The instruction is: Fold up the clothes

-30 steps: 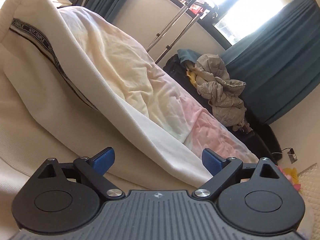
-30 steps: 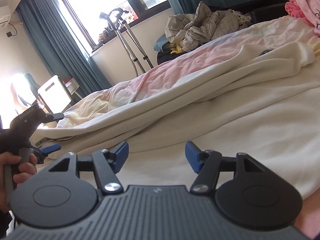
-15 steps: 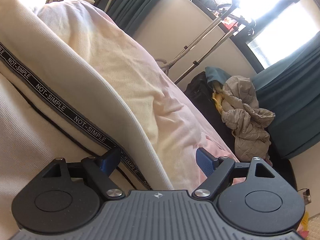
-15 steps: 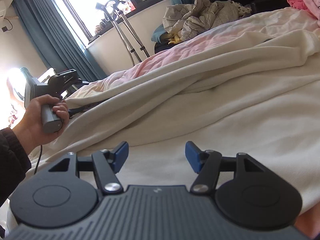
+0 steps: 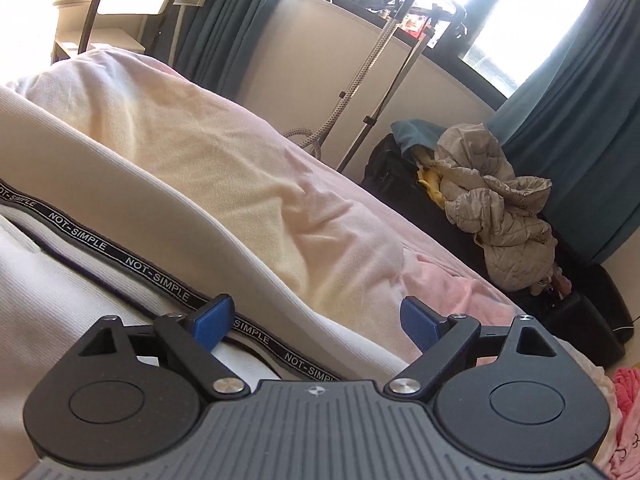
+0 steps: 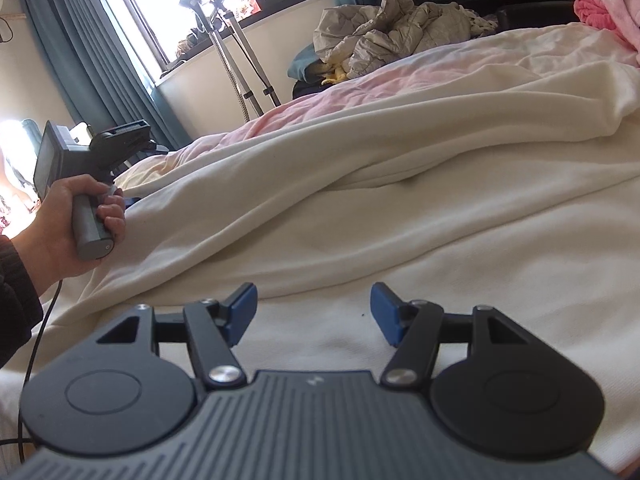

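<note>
— What lies under the right tool (image 6: 312,312)?
— A cream garment (image 6: 400,208) spread in folds over the bed; the blue pads stand apart, nothing between them.
— And at the left?
— A hand (image 6: 76,216) gripping the left tool's (image 6: 92,148) handle, at the garment's edge.

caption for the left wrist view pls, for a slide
Open left gripper poised over the cream garment's NOT-SIMPLE band on the bed.

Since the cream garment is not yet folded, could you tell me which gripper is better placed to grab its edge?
Probably the left gripper: its jaws, just opening, straddle the garment's taped edge. The right gripper faces flat cloth.
</note>
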A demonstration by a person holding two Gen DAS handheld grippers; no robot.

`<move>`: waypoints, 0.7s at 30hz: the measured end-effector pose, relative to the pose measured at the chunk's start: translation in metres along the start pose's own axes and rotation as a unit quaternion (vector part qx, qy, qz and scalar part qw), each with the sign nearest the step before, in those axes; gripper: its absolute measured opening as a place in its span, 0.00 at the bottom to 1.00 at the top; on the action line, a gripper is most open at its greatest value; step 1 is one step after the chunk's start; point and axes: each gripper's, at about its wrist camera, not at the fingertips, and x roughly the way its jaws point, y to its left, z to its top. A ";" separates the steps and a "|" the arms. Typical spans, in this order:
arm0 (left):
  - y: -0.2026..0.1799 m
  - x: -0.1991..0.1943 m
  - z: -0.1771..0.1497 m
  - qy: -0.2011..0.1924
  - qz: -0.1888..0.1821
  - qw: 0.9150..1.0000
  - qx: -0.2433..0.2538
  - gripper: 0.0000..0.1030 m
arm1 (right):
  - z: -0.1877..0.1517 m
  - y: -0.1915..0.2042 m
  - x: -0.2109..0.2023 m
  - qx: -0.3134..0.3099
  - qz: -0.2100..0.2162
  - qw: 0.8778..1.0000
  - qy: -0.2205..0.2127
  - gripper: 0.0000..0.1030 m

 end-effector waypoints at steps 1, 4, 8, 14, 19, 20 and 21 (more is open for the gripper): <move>0.000 -0.009 -0.005 0.000 -0.002 1.000 0.016 0.89 | 0.001 0.001 -0.003 -0.002 -0.001 1.000 -0.005 0.62; -0.001 -0.044 -0.021 0.000 -0.011 0.998 0.064 0.89 | 0.003 0.004 -0.014 -0.009 -0.001 1.000 -0.020 0.62; -0.004 -0.097 -0.048 -0.004 -0.028 0.991 0.134 0.89 | 0.005 0.007 -0.029 -0.019 -0.005 0.999 -0.038 0.62; -0.014 -0.175 -0.110 -0.017 -0.054 0.967 0.247 0.90 | 0.009 0.010 -0.046 -0.030 -0.011 0.998 -0.061 0.62; -0.016 -0.209 -0.155 -0.032 -0.071 0.956 0.284 0.91 | 0.011 0.012 -0.052 -0.043 -0.027 0.996 -0.076 0.62; -0.015 -0.214 -0.162 -0.034 -0.075 0.954 0.288 0.91 | 0.010 0.011 -0.054 -0.045 -0.028 0.995 -0.082 0.62; -0.014 -0.217 -0.167 -0.036 -0.078 0.953 0.290 0.91 | 0.009 0.010 -0.057 -0.046 -0.027 0.995 -0.089 0.62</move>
